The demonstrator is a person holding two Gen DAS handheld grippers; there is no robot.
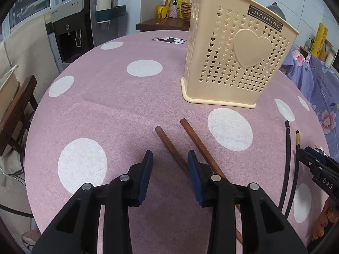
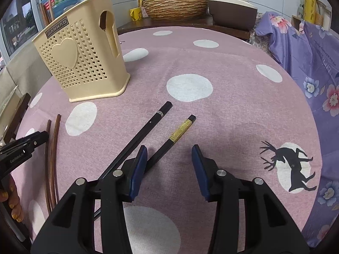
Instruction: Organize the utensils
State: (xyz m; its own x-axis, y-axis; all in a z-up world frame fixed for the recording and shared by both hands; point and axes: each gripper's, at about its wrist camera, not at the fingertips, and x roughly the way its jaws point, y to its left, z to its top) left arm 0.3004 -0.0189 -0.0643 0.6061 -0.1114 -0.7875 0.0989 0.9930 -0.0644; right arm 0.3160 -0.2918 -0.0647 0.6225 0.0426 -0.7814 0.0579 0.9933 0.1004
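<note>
Two brown wooden chopsticks (image 1: 169, 144) lie on the pink dotted tablecloth. My left gripper (image 1: 170, 154) is open just above them. One chopstick runs between its jaws close to the right pad; the other (image 1: 201, 146) lies outside that pad. Two black chopsticks lie further right. The gold-banded one (image 2: 180, 131) runs between the jaws of my open right gripper (image 2: 169, 148), near the left pad. The plain black one (image 2: 148, 124) lies outside that pad. A cream perforated utensil holder (image 1: 239, 63) with a heart stands upright behind them, with brown sticks (image 2: 45, 10) poking out.
The round table's cloth (image 2: 233, 84) drops off at the left and right edges. A wooden chair (image 1: 17, 114) and a water dispenser (image 1: 70, 31) stand to the left. Purple floral fabric (image 2: 307, 63) hangs on the right. A woven basin (image 2: 175, 6) sits behind.
</note>
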